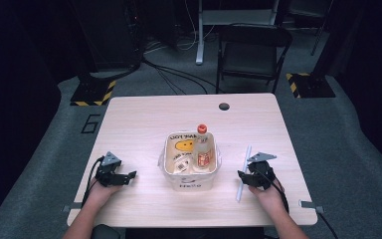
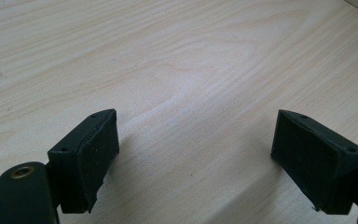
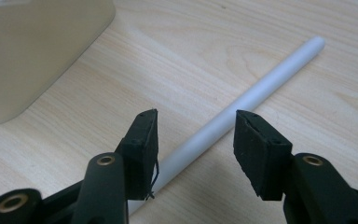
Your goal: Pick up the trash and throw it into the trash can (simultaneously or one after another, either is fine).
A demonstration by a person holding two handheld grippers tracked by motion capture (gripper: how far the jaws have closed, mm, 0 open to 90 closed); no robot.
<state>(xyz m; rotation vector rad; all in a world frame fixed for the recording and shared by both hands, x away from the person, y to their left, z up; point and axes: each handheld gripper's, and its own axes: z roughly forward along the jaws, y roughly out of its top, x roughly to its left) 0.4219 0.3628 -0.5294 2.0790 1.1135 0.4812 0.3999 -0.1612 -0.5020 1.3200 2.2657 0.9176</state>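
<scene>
High view. Pale wood table (image 1: pixel 144 112); a person's forearms come in from the near edge, a gripper in each hand. Left gripper (image 1: pixel 129 175) rests on bare wood, well left of the middle. Right gripper (image 1: pixel 242 175) sits at the near end of a thin white tube (image 1: pixel 244 166), which lies flat on the table, running away from the person, just right of a cream bin (image 1: pixel 191 180). In the bin: a bottle with an orange cap (image 1: pixel 202 146), upright against the right wall, and some flat packets I cannot read.

Left gripper view. Both fingers (image 2: pixel 89 156) wide apart, nothing between them, only wood grain below. This hand looks idle.

Right gripper view. Fingers (image 3: pixel 142 149) about half apart and straddling the white tube (image 3: pixel 256 91), one on each side; a gap shows on the right side, the left pad is very near or just brushing it, so not yet clamped. The tube runs on a diagonal, its rounded far end free. Cream bin wall (image 3: pixel 37 51) at upper left, near but apart from the tube.

Handling, my reading: the tube looks light, stiff and smooth, and being round it may roll or squirt out of a skewed pinch. Best taken across its width, pads square to it. A hold nearer its middle would stop the far end drooping or swinging.
</scene>
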